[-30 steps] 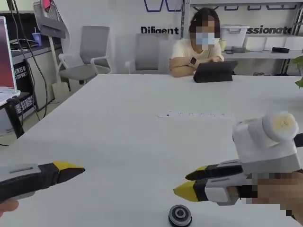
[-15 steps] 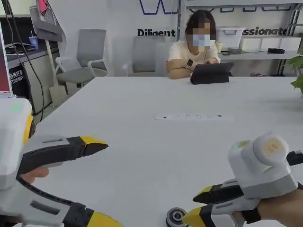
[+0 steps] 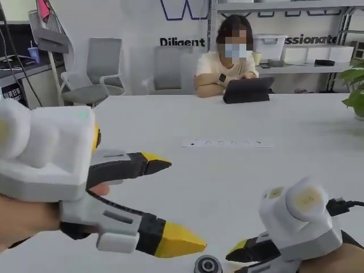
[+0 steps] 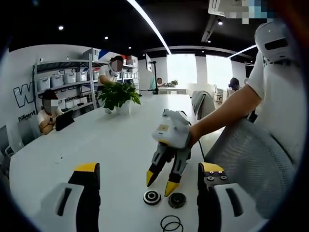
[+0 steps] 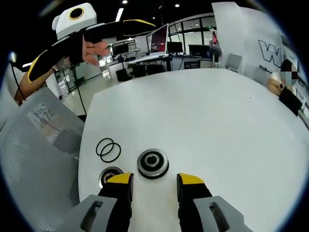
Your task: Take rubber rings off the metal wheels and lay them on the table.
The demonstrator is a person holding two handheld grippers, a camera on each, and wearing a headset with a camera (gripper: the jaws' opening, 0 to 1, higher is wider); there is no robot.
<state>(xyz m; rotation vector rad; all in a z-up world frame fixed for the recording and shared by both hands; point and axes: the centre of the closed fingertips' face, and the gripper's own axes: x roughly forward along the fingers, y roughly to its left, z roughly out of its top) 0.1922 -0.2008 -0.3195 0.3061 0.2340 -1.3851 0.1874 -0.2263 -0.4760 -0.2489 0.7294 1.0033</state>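
The right gripper [image 5: 155, 180] holds its fingers [image 5: 120, 180] parted, with nothing between them. A wheel [image 5: 153, 163] with a dark rubber band round its rim lies flat on the counter [image 5: 207, 125], just ahead of the gap. Neither yellow tip touches it. A second wheel [image 5: 109, 175], greyer at the rim, lies just beside the first and is partly hidden behind one fingertip. A little beyond it, two loose rubber rings [image 5: 108, 150] lie overlapping on the counter near its edge.

In the left gripper view, the right gripper's tips hang low over the pair of wheels, and the rings lie nearer the camera.

The left gripper [image 3: 187, 205] is held up off the counter, well apart from the wheels, with its fingers spread wide and empty. In the head view one wheel shows at the bottom edge, between the two grippers' lower tips.

At the far side of the counter a person [image 3: 227, 62] sits behind a dark tablet [image 3: 245, 90]. A grey office chair [image 3: 105, 68] stands to one side and a leafy plant [image 3: 355, 91] to the other.
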